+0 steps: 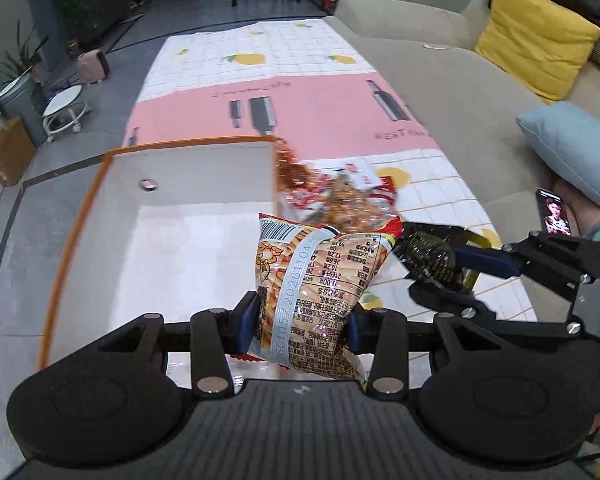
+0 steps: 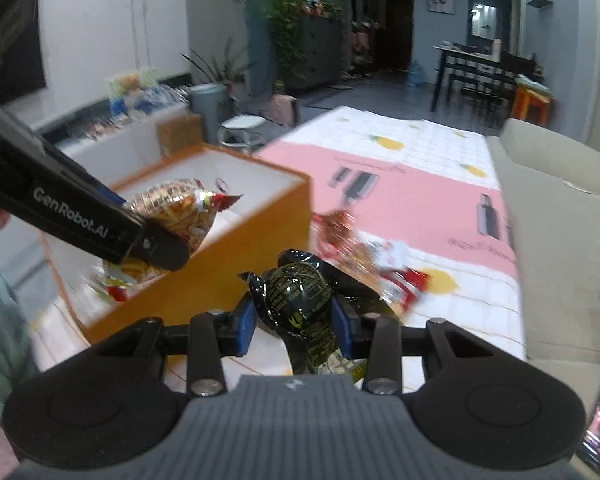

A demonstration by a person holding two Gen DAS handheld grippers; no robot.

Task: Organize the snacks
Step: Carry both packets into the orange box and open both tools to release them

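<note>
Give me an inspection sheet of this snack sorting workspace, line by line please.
Surface: table under a pink and white checked cloth with lemon prints.
Job's things: orange-walled box with white inside; yellow-orange snack packet; dark glossy snack packet; red and clear packets heaped on the cloth.
Clutter: phone with lit screen.
Grippers: left gripper shut on the yellow-orange packet; right gripper shut on the dark packet.
Cables: nothing seen.
Surroundings: beige sofa, yellow cushion, dining table, plants.

Both hand-held grippers (image 1: 302, 320) (image 2: 296, 320) clamped
</note>
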